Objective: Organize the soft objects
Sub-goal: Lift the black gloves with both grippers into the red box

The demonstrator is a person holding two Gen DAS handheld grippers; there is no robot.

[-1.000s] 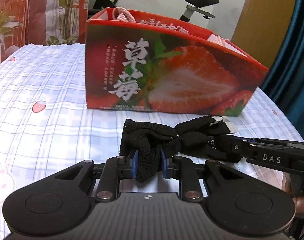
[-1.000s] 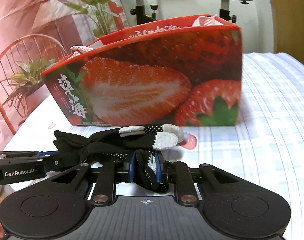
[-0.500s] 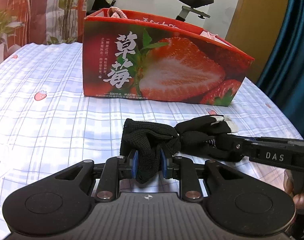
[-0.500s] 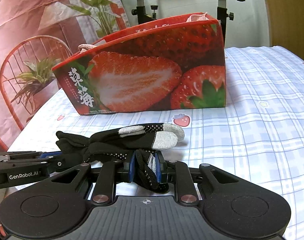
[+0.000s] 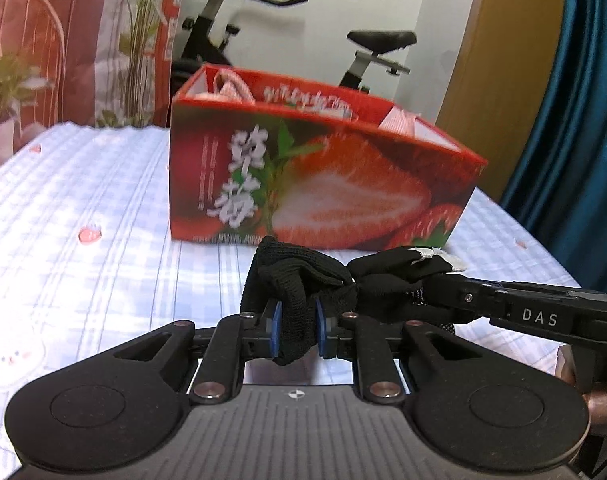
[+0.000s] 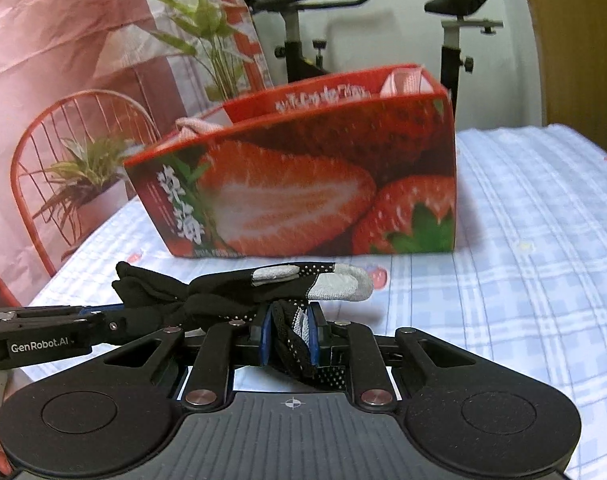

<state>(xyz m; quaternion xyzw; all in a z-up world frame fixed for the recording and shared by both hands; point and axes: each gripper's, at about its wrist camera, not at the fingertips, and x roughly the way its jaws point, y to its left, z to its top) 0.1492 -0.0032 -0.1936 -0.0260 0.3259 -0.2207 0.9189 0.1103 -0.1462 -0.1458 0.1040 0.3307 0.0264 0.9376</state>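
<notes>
Black knit fabric of the glove (image 5: pixel 303 280) is pinched by both tools: the left gripper (image 5: pixel 296 334) is clamped on its cuff end, the right gripper (image 6: pixel 288 336) on its finger end. The glove hangs between them above the checked bedsheet (image 5: pixel 103 280), in front of the strawberry box (image 5: pixel 323 184). I judge the placing into the box is not yet done. The inside of the box is mostly hidden; only pink handles (image 6: pixel 405 80) show.
</notes>
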